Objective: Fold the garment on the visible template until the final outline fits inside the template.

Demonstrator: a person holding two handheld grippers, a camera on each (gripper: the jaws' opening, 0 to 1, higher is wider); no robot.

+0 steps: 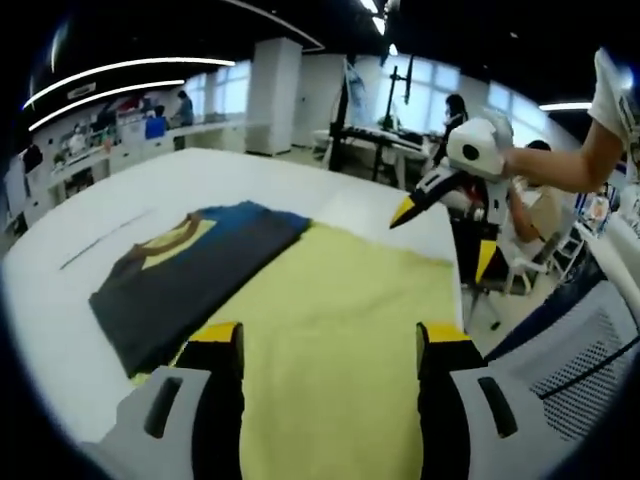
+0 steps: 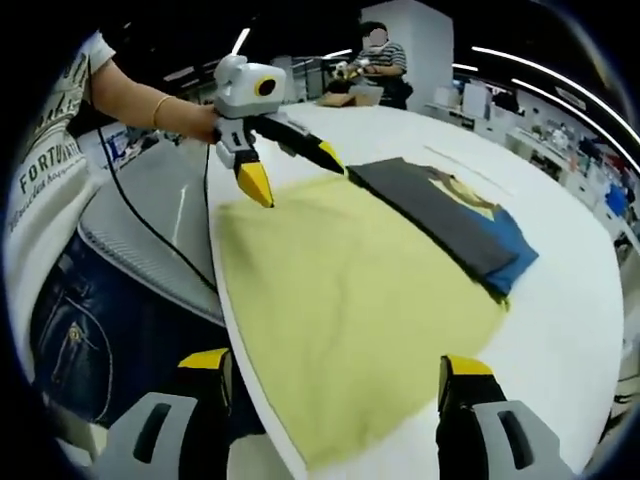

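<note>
shirt [image 2: 45, 150] print "FORTUN" | garment [image 2: 450, 220] folded on template [image 2: 340, 300]

A large open-plan lab or research workroom is seen. Long strip lights [image 1: 120, 68] are mounted on a dark ceiling, and white square columns [image 1: 273, 95] are set between tall windows [image 1: 440, 85]. Workbenches [image 1: 150, 148] along the walls are occupied by seated people [image 1: 155, 122], with equipment on stands [image 1: 400, 85] placed nearby. A wide white table [image 2: 570, 300] is surrounded by mesh office chairs [image 1: 585, 345].
</note>
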